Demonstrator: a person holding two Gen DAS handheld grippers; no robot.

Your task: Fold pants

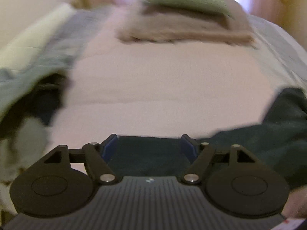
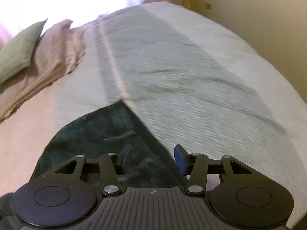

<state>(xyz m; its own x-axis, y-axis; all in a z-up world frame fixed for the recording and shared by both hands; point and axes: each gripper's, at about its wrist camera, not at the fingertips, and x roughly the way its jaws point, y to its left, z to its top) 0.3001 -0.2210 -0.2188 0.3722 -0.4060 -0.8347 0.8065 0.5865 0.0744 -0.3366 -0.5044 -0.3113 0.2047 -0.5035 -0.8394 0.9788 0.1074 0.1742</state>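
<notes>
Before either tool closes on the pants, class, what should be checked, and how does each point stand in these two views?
1. Left tool open: ok.
2. Right tool open: ok.
3. Dark pants lie between each tool's fingers: ok.
4. Fingers touching the fabric: cannot tell, the views are blurred.
5. Bed ahead of the pants free for the fold: ok.
6. Folded pile apart from the pants: ok.

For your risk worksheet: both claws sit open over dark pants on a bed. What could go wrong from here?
1. The left claw is open with the pants between its pads; closing deep may pinch the sheet too.
2. The right claw straddles the pants' edge, so it may grip only a sliver, or the blanket.
3. Both views are blurred, so fast motion could spoil aim.
</notes>
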